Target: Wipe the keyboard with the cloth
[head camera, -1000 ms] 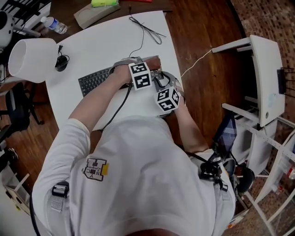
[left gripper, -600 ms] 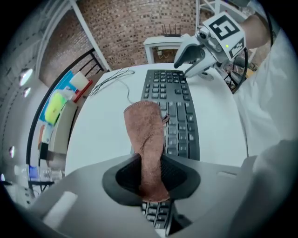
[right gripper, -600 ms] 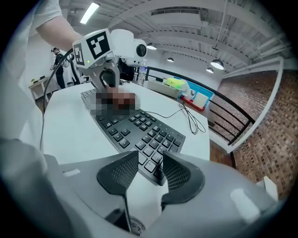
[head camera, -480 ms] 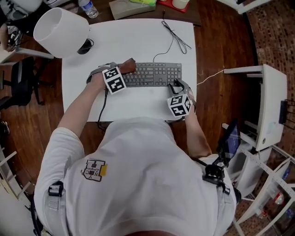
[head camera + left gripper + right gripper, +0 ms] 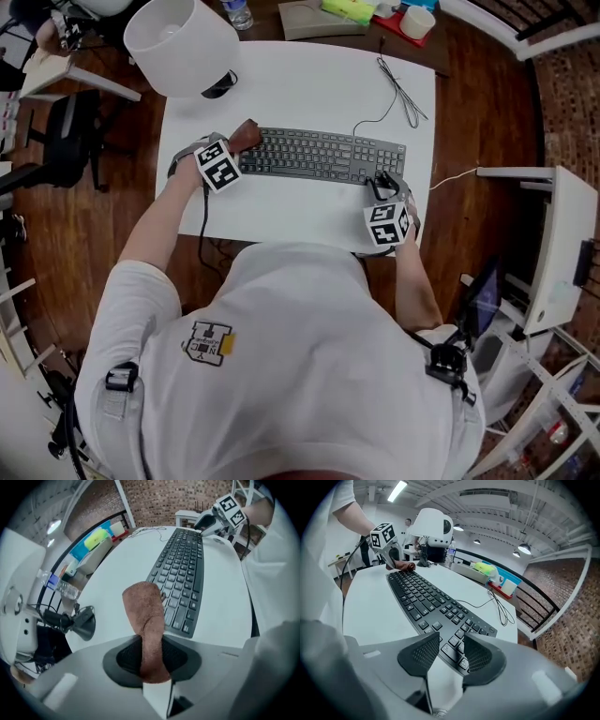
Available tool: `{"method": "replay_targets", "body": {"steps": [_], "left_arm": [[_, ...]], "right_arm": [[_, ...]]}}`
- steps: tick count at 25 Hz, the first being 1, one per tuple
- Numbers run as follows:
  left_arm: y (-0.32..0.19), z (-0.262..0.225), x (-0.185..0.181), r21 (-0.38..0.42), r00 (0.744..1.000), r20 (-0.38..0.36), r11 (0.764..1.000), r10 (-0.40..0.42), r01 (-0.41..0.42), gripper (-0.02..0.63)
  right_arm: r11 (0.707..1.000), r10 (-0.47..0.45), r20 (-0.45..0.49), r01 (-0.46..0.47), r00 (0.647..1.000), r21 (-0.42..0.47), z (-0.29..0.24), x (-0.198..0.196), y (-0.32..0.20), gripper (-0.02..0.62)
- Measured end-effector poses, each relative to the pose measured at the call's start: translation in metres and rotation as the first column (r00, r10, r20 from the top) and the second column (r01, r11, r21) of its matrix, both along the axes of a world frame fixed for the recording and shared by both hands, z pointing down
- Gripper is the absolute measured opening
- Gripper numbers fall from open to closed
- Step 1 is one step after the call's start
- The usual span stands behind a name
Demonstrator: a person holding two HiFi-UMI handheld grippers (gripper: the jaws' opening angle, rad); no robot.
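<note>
A black keyboard [image 5: 319,155] lies across the white table [image 5: 300,80]. My left gripper [image 5: 232,147] is at the keyboard's left end, shut on a brown cloth [image 5: 247,133]. In the left gripper view the cloth [image 5: 144,609] sticks out from between the pads of the left gripper [image 5: 151,646] and droops onto the keyboard's [image 5: 183,573] end keys. My right gripper [image 5: 382,182] is at the keyboard's front right corner. In its own view the right gripper [image 5: 450,641] stands open, its jaws straddling the corner keys of the keyboard [image 5: 429,602] with nothing gripped.
A large white lamp shade [image 5: 183,42] stands at the table's back left beside a dark mouse-like object [image 5: 220,84]. A thin black cable [image 5: 398,80] runs from the keyboard toward the back right. A bottle [image 5: 239,11], a box [image 5: 323,17] and a tape roll [image 5: 412,19] sit behind. White shelving [image 5: 553,244] stands to the right.
My left gripper has carried the cloth along the keyboard from its right part to its left end. The right gripper has stayed by the right end. The head view has shifted.
</note>
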State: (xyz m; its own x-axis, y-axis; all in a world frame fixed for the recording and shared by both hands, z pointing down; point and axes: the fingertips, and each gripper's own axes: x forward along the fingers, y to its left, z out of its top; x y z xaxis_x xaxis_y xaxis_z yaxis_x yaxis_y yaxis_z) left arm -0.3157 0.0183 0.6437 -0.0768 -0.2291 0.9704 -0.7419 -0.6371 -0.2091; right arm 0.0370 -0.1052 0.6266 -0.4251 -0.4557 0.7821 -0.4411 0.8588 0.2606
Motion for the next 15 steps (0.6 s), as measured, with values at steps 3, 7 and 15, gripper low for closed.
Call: {"method": "replay_targets", "body": {"steps": [3, 7, 15], "left_arm": [[-0.034, -0.024, 0.044, 0.077, 0.996, -0.024, 0.993, 0.091, -0.089, 0.097], [-0.106, -0.044, 0.167, 0.185, 0.950, -0.102, 0.944, 0.295, -0.274, 0.097], [-0.169, -0.013, 0.366, 0.148, 0.775, -0.110, 0.781, 0.623, -0.607, 0.097]], "right_arm": [[1.000, 0.009, 0.015, -0.009, 1.000, 0.007, -0.004, -0.001, 0.003, 0.160], [0.999, 0.041, 0.029, -0.041, 0.999, 0.009, -0.006, 0.017, 0.003, 0.158], [0.989, 0.149, 0.046, -0.149, 0.988, -0.001, -0.010, 0.068, 0.011, 0.156]]}}
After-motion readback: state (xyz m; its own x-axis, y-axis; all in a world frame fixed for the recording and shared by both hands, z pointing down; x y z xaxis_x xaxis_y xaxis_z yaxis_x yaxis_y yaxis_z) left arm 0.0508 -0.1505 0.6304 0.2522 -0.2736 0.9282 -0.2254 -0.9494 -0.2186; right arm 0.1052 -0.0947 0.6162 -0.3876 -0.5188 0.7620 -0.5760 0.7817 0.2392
